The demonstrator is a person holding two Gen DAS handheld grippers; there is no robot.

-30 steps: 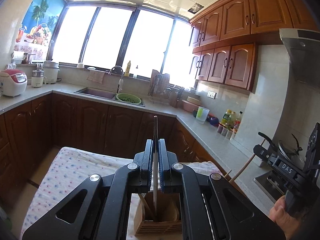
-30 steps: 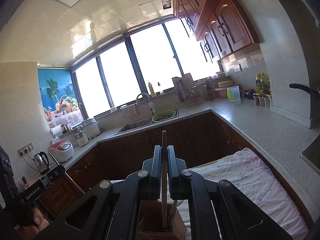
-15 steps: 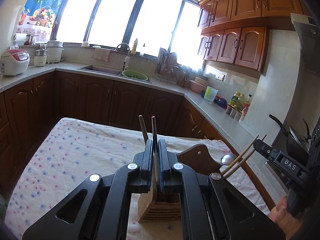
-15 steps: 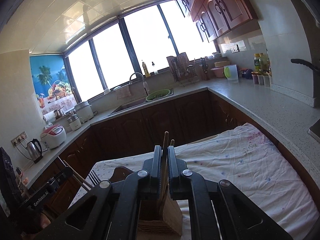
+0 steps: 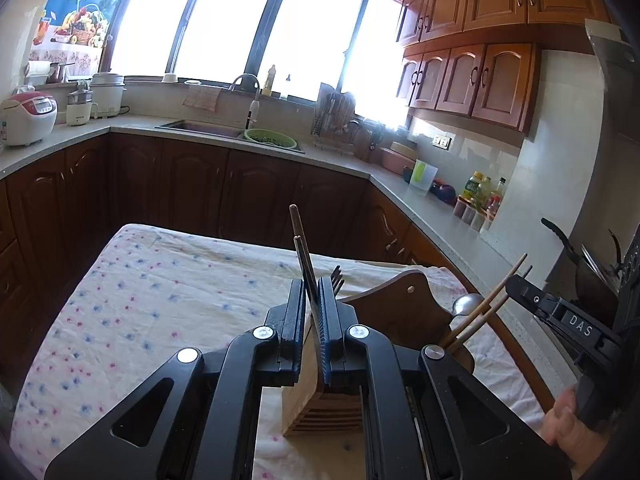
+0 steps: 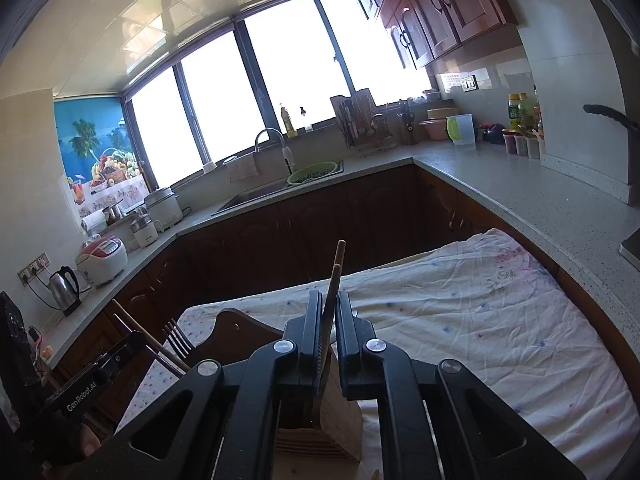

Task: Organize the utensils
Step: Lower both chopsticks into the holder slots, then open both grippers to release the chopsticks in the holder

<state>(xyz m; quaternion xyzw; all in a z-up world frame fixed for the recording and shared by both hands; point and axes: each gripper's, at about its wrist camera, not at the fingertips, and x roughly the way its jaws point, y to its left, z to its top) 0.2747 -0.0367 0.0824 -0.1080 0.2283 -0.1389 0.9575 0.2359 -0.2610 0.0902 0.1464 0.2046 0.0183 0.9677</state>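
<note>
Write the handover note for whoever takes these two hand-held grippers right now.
Left hand-held gripper: shut on a dark chopstick pair, tips down in the wooden utensil holder.
Right hand-held gripper: shut on a light wooden chopstick pair, also lowered into the holder.
Things: the holder stands on the floral cloth, in front of a wooden board. A fork and a spoon stand up by the holder; their compartments are hidden.
Done: both pairs are in the holder.
Left: open both grippers, lift clear, check for loose utensils outside these views.
</note>
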